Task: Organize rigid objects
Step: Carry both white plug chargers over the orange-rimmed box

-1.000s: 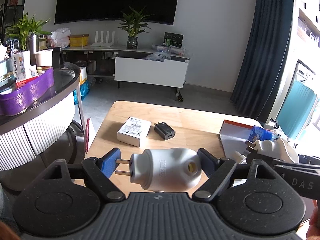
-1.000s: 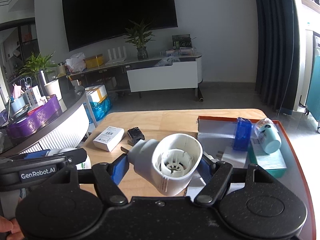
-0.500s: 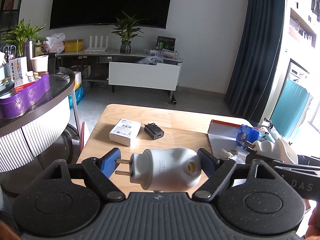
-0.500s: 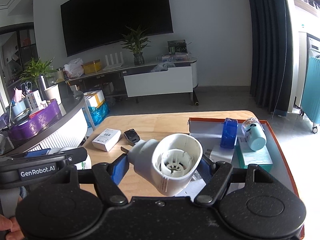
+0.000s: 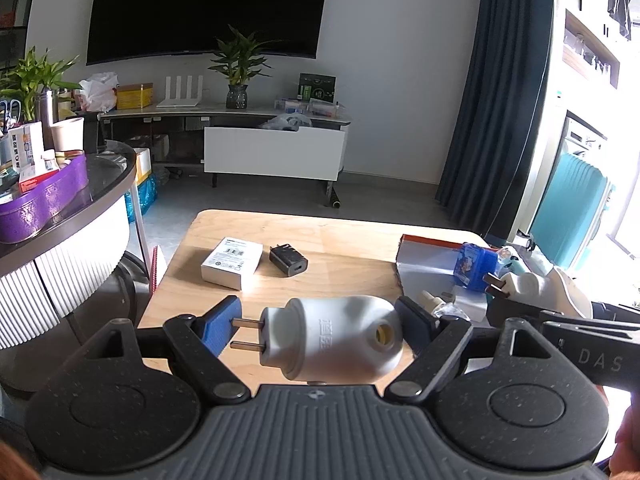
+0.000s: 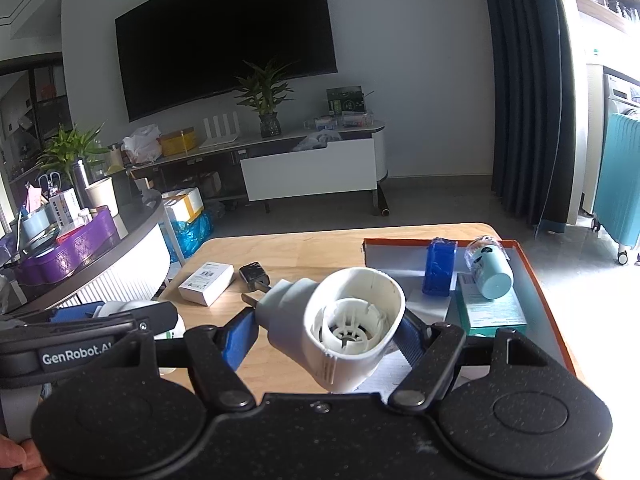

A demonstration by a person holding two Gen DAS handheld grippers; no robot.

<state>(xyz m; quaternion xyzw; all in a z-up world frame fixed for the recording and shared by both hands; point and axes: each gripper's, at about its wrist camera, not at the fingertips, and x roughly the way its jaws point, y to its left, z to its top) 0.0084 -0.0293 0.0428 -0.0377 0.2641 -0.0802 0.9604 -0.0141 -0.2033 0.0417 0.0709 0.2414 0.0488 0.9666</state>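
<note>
The left gripper squeezes a white plug above the wooden table. The right gripper squeezes a white lamp socket.

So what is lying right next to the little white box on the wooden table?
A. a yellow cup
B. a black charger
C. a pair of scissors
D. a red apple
B: a small black charger lies on the wooden table just to the right of the white box, and no apple, cup or scissors lies by it.
</note>
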